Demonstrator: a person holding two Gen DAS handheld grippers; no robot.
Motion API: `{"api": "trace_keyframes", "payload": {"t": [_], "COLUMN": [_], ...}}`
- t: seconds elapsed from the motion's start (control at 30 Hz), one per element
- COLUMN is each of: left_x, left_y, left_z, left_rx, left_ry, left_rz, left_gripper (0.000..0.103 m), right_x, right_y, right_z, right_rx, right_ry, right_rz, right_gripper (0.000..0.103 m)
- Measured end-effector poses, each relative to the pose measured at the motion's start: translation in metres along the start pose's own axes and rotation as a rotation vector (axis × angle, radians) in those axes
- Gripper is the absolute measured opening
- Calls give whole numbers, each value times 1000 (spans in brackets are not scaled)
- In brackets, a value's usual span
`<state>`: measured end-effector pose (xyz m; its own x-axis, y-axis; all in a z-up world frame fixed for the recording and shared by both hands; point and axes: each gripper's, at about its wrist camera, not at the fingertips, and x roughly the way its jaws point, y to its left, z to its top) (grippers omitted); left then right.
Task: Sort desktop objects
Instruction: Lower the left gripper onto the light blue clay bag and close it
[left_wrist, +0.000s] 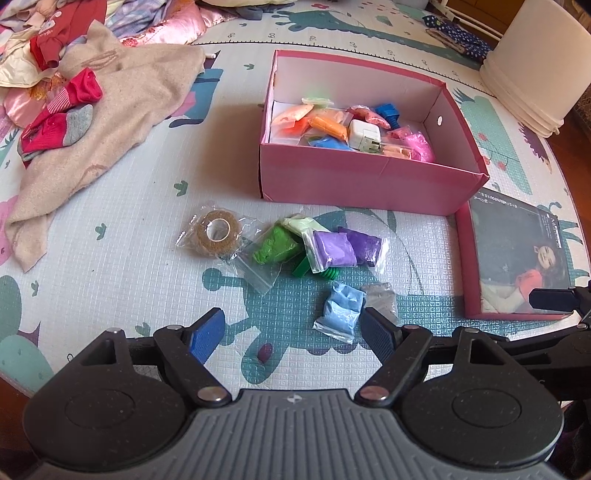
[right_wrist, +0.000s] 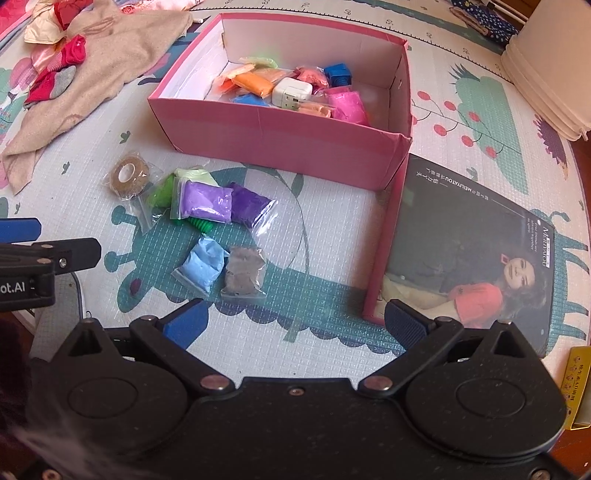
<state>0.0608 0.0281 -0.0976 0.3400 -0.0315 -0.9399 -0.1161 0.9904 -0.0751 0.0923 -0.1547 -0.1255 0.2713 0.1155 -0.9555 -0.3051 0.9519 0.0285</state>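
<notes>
A pink box (left_wrist: 354, 184) (right_wrist: 273, 136) holds several clay bags and a white charger (left_wrist: 364, 139) (right_wrist: 291, 94). On the mat before it lie a bagged brown tape roll (left_wrist: 216, 232) (right_wrist: 129, 177), green bags (left_wrist: 275, 243), two purple bags (left_wrist: 347, 245) (right_wrist: 225, 203), a light blue bag (left_wrist: 341, 308) (right_wrist: 203, 267) and a grey-brown bag (right_wrist: 243, 275). My left gripper (left_wrist: 293, 334) is open and empty, just short of the blue bag. My right gripper (right_wrist: 295, 325) is open and empty, near the grey-brown bag.
The pink box lid (left_wrist: 517, 258) (right_wrist: 465, 251) with a woman's picture lies right of the bags. A beige cloth (left_wrist: 110, 129) with red socks (left_wrist: 62, 110) lies at the left. White stacked tubs (left_wrist: 535, 66) stand at the far right.
</notes>
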Motion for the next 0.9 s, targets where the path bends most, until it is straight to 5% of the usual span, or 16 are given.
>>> {"api": "trace_keyframes", "payload": {"t": [0.43, 0.77, 0.83, 0.9], "left_x": [54, 95, 102, 109], "left_y": [28, -12, -20, -26], "left_z": [10, 11, 10, 9], "left_rx": [-164, 24, 66, 103], "left_ry": [96, 111, 109, 108], "left_rz": [-83, -127, -128, -129], "left_gripper": [83, 83, 81, 74], "right_x": [42, 75, 79, 83], "right_y": [13, -2, -1, 1], "right_z": [-3, -3, -5, -7], "right_rx": [-76, -24, -46, -82], "right_ry": [40, 73, 80, 80], "right_rz": [96, 139, 141, 139], "right_gripper": [102, 96, 78, 73]}}
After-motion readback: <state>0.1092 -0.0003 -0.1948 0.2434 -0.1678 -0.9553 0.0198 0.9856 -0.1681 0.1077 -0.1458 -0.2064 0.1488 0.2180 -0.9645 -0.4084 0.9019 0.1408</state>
